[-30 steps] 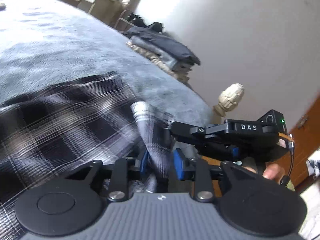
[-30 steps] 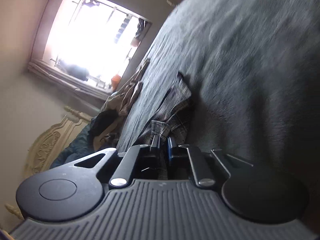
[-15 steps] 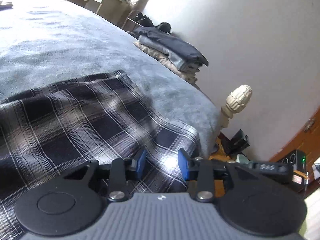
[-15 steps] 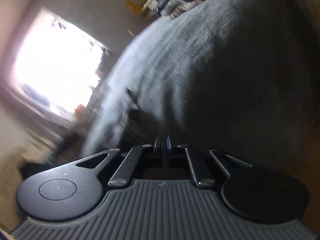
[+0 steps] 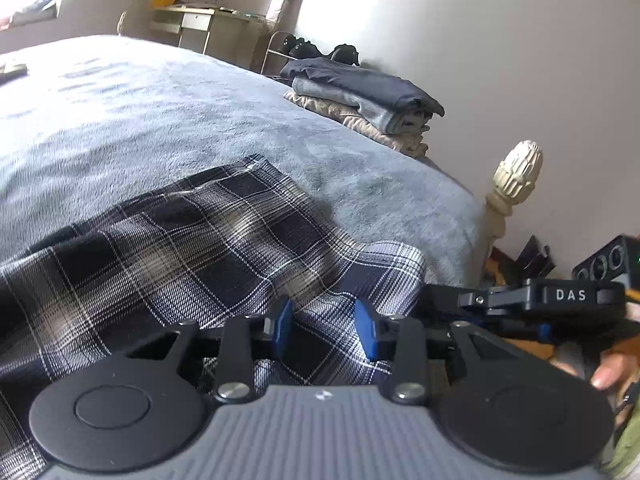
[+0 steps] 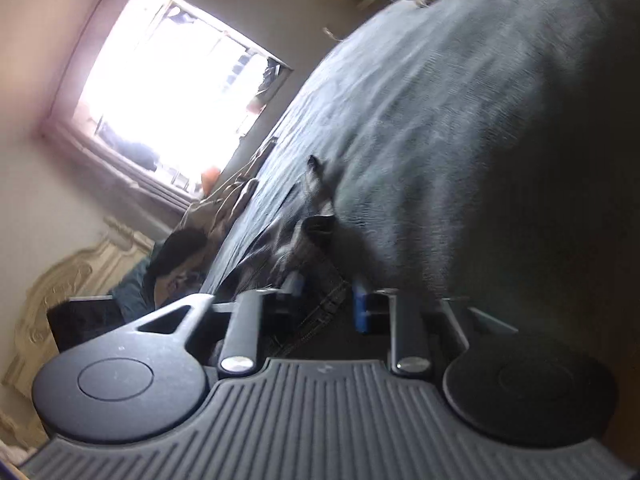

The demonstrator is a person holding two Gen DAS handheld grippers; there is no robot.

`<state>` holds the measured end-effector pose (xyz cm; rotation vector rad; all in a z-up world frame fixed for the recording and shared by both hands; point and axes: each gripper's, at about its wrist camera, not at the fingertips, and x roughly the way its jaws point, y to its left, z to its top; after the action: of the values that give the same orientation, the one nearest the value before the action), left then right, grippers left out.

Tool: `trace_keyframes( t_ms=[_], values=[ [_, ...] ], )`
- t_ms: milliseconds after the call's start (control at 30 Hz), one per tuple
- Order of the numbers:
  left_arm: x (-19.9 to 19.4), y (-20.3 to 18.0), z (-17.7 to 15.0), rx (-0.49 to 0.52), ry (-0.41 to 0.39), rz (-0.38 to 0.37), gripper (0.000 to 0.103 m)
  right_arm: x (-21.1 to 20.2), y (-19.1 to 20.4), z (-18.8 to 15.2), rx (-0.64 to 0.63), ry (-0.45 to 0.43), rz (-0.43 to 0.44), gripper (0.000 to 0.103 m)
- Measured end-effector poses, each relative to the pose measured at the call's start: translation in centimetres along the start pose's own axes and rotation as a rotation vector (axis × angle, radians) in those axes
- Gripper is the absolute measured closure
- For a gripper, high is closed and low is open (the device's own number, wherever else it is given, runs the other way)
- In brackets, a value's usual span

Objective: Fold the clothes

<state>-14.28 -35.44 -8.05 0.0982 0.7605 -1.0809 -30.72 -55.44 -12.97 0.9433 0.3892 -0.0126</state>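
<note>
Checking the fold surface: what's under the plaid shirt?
The plaid shirt lies flat on a grey-blue blanket. Whatever is beneath the covered part cannot be seen.

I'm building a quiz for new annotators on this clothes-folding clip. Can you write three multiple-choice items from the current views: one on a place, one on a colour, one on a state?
1. Where does the folded stack of clothes sit?
A. near the far edge of the bed, by the wall
B. on the desk
C. on the floor

2. What colour is the blanket under the plaid shirt?
A. red
B. grey-blue
C. yellow

3. How is the left gripper?
A. shut on the shirt
B. open above the shirt
C. out of view

Answers:
1 A, the stack rests on the blanket close to the white wall.
2 B, the left wrist view shows a grey-blue fleece.
3 B, its blue pads stand apart with plaid cloth visible between them.
</note>
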Motion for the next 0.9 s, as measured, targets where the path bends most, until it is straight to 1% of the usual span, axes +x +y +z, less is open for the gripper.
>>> trace_keyframes(
  t_ms=[33,133,233,300,367,433,500,533,633,700,800,867,900],
  values=[
    [0.0,-0.2,0.0,0.011,-0.001,0.005,0.067,-0.3,0.3,-0.1,-0.010,0.000,0.001,0.099],
    [0.0,-0.6,0.0,0.045,-0.003,0.018,0.067,-1.9,1.2,-0.3,-0.019,-0.021,0.008,0.100],
    [0.2,-1.3,-0.1,0.098,-0.004,0.029,0.066,-2.9,2.1,-0.5,-0.094,-0.029,-0.098,0.100],
    [0.3,-1.7,-0.2,0.133,-0.002,0.038,0.066,-3.0,2.8,-0.7,-0.142,-0.049,-0.141,0.100],
    [0.3,-2.0,-0.2,0.152,-0.003,0.043,0.066,-3.0,3.5,-0.9,-0.189,-0.069,-0.183,0.097],
    [-0.3,-1.9,-0.1,0.142,-0.011,0.049,0.065,-3.1,4.2,-1.0,-0.236,-0.089,-0.225,0.097],
    [-1.4,-1.4,0.2,0.110,-0.033,0.063,0.063,-3.2,4.9,-1.2,-0.283,-0.110,-0.267,0.097],
    [-2.2,-1.1,0.3,0.090,-0.045,0.068,0.063,-3.2,5.3,-1.3,-0.306,-0.120,-0.288,0.094],
    [-5.2,-0.2,0.2,0.036,-0.078,0.077,0.061,-3.3,6.3,-1.6,-0.377,-0.151,-0.351,0.094],
    [-7.8,0.3,-0.5,-0.008,-0.096,0.094,0.061,-2.1,8.8,-2.9,-0.508,-0.119,-0.278,0.094],
    [-12.1,1.2,-2.5,-0.071,-0.120,0.126,0.058,1.2,12.4,-5.1,-0.734,-0.028,-0.207,0.094],
    [-14.8,2.1,-4.1,-0.128,-0.128,0.157,0.057,3.4,13.5,-6.0,-0.810,0.036,-0.146,0.095],
    [-16.2,2.7,-5.1,-0.158,-0.130,0.181,0.056,4.4,13.5,-6.1,-0.839,0.066,-0.137,0.096]
  ],
)
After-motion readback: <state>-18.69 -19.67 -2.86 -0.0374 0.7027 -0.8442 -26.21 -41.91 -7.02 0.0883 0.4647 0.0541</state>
